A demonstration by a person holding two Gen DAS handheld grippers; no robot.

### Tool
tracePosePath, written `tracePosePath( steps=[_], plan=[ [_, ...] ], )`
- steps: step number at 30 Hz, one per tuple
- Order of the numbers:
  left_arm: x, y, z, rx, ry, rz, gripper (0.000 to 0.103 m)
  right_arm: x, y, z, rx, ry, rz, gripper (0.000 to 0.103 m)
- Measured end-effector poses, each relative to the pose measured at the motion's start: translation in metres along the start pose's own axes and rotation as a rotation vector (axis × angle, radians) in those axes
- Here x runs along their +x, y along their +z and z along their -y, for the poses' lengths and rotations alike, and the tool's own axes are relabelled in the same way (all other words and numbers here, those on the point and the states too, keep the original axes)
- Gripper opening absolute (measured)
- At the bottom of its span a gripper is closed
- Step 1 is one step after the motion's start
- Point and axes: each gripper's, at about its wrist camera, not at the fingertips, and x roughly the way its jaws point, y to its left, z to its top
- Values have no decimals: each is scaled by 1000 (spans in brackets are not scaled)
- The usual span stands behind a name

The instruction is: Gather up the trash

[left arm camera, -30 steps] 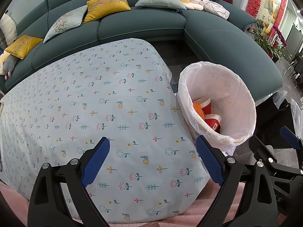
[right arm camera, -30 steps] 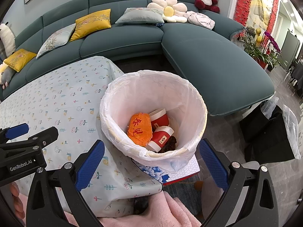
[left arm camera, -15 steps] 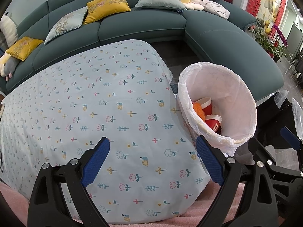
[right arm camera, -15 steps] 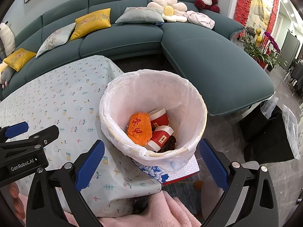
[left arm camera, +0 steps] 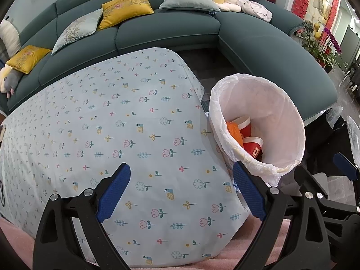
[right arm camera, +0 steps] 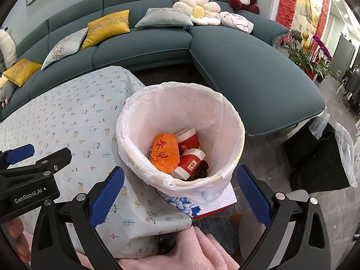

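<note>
A bin lined with a white bag (right arm camera: 220,121) (left arm camera: 281,108) stands just off the table's right corner. Inside lie an orange packet (right arm camera: 164,153) (left arm camera: 235,131), two red-and-white cups (right arm camera: 190,160) (left arm camera: 253,146) and something dark. My right gripper (right arm camera: 180,193) hovers open over the bin's near rim with nothing between its fingers. My left gripper (left arm camera: 182,191) is open above the flower-print tablecloth (left arm camera: 126,121) (right arm camera: 74,112), with nothing held. In the right wrist view the left gripper's body (right arm camera: 29,175) shows at the left edge.
A teal corner sofa (left arm camera: 171,27) with yellow and grey cushions wraps behind the table. A blue-and-white patterned box (right arm camera: 202,204) sits under the bin. Dark bags (right arm camera: 319,157) stand on the floor to the right. A pink fleece sleeve (right arm camera: 193,252) fills the bottom edge.
The left gripper has drifted slightly, so the table and bin sit a touch lower in its view. The right gripper holds still. Both stay open.
</note>
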Motion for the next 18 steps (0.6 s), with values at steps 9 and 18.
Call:
tracePosePath(
  steps=[9, 18],
  plan=[
    [0, -1, 0, 2, 11, 3, 88, 1, 1, 3, 10, -1, -5, 96],
    [0, -1, -1, 2, 14, 5, 88, 1, 1, 3, 10, -1, -4, 96]
  ],
)
